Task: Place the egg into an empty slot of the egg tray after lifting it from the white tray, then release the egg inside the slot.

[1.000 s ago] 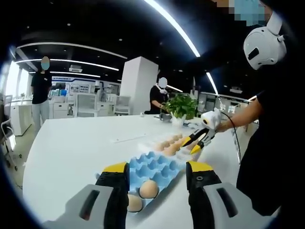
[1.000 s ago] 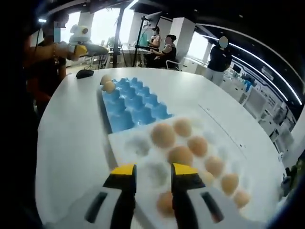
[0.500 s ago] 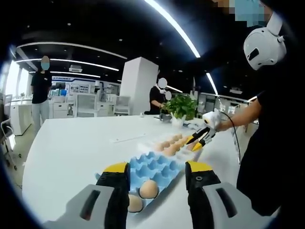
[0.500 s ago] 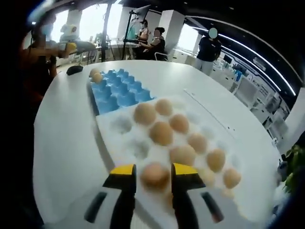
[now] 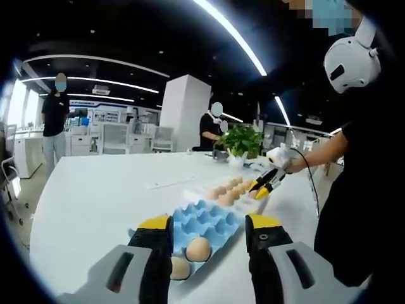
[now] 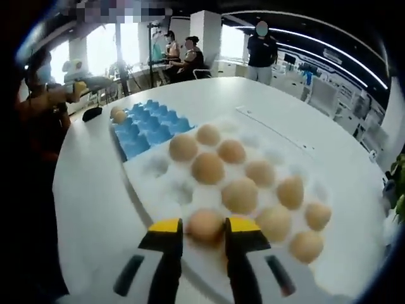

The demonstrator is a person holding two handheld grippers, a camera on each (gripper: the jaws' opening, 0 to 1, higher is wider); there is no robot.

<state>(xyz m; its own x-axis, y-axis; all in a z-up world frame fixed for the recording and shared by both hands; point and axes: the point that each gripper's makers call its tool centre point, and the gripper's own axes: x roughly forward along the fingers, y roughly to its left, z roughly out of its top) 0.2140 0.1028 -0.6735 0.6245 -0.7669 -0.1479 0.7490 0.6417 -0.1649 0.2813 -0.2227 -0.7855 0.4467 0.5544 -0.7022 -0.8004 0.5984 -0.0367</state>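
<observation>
- Bracketing the nearest egg in the white tray, our right claw looks not yet clenched; contact is unclear.
- Idling beside the blue egg tray, our left claw stays released.
- Next: clench gently, lift, carry to a blue slot.

Between the yellow-tipped, hard plastic-looking tips of the right gripper sits an egg with a matt tan shell. Beyond it, the white tray looks like dull moulded pulp, softly dimpled. Farther ahead, the blue egg tray has the same matt, fibrous look. The table beneath is smooth, white and faintly glossy.
</observation>
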